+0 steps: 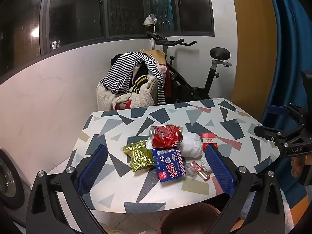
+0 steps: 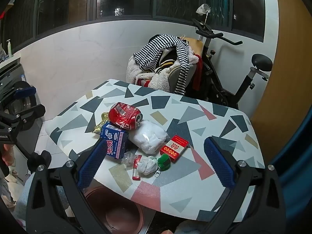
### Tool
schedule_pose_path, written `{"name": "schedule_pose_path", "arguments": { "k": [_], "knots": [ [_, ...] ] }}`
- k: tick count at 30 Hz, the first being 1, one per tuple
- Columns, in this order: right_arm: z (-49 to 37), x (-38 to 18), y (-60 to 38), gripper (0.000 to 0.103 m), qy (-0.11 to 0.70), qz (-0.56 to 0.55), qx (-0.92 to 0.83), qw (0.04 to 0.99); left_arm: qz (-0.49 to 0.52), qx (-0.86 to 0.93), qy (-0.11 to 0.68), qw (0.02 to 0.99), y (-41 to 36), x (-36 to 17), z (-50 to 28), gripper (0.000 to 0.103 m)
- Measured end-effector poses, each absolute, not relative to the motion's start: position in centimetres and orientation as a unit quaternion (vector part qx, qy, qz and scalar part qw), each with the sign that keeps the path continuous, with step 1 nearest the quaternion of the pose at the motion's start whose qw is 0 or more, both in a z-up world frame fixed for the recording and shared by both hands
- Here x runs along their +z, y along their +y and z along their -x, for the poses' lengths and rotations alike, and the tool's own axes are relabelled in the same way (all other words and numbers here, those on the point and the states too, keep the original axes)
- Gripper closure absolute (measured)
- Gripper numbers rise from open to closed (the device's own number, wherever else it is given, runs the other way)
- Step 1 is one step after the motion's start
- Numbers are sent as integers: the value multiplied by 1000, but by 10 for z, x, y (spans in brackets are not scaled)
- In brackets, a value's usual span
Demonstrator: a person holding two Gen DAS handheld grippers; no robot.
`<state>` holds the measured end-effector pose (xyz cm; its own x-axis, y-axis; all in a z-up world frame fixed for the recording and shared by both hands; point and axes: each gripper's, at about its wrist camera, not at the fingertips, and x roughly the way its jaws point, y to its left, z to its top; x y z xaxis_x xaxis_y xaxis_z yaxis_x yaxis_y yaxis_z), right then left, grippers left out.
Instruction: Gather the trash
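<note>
Trash is heaped on the patterned table (image 1: 136, 193) (image 2: 216, 167): a crushed red can (image 1: 165, 136) (image 2: 125, 116), a blue carton (image 1: 169, 164) (image 2: 115, 138), a gold wrapper (image 1: 139, 155), a white plastic wad (image 1: 192, 145) (image 2: 149, 138), a red cigarette box (image 1: 208, 139) (image 2: 174, 148), a red lighter (image 1: 200, 170) (image 2: 136, 166), a crumpled tissue (image 2: 148, 164) and a green keychain (image 2: 163, 161). My left gripper (image 1: 156, 150) (image 2: 31, 99) hovers open at the near edge, facing the carton. To its right, my right gripper (image 2: 156, 142) (image 1: 271, 120) is open and empty above the tissue.
A brown bin (image 1: 189, 220) (image 2: 117, 214) stands on the floor under the table's near edge. Behind the table are a chair piled with clothes (image 1: 132, 81) (image 2: 165, 66) and an exercise bike (image 1: 195, 74) (image 2: 224, 68). A washing machine (image 1: 7, 177) is at the left.
</note>
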<state>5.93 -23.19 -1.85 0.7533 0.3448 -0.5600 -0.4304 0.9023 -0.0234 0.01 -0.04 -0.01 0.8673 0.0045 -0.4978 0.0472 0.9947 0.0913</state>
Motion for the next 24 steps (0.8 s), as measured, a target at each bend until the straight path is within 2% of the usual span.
{"name": "schedule_pose_path", "arguments": {
  "k": [24],
  "knots": [
    [-63, -21, -239, 6, 286, 71, 204, 933, -46, -12, 256, 965, -2, 1, -3, 5]
  ]
}}
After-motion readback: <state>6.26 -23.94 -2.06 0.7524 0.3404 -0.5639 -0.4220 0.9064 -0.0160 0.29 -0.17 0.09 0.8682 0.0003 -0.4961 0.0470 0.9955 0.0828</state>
